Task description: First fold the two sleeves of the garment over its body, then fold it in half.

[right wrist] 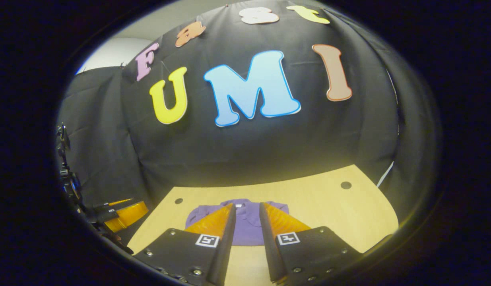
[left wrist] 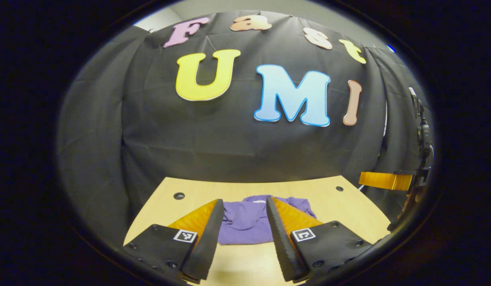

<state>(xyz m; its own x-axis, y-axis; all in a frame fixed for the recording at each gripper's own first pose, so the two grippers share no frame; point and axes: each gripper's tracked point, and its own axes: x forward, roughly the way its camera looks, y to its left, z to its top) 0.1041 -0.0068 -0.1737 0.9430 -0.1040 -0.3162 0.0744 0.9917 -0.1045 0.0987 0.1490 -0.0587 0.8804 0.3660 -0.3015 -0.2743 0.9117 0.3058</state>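
- Left gripper (left wrist: 243,206): nearest in the left gripper view, fingers rising from the bottom edge, spread wide with a clear gap, nothing held. It hangs above the near part of the desk (left wrist: 348,202), apart from the cloth.
- Right gripper (right wrist: 246,210): nearest in the right gripper view, fingers parted but with a narrower gap than the left pair, nothing between them. Also above the desk, no contact with the cloth visible.
- Garment (left wrist: 245,220): purple, lies on the light wooden desk toward the far-middle part, seen through the gap between the left gripper's fingers. It looks bunched and already compact rather than spread flat; near edge fairly straight, folds and wrinkles across the top. Collar end points away from the camera.
- Right gripper view: same garment (right wrist: 247,224) between and behind the fingers, collar label at the far edge, cloth bulging out to the left and right of the finger pair. Sleeves can't be made out separately; can't tell how many folds are in it.
- Desk has dark round holes (left wrist: 179,195) near its far corners.
- Other gripper seen at the view edges: right gripper at the right edge of the left gripper view (left wrist: 384,180), left gripper at the left edge of the right gripper view (right wrist: 124,214), both off to the desk's sides.
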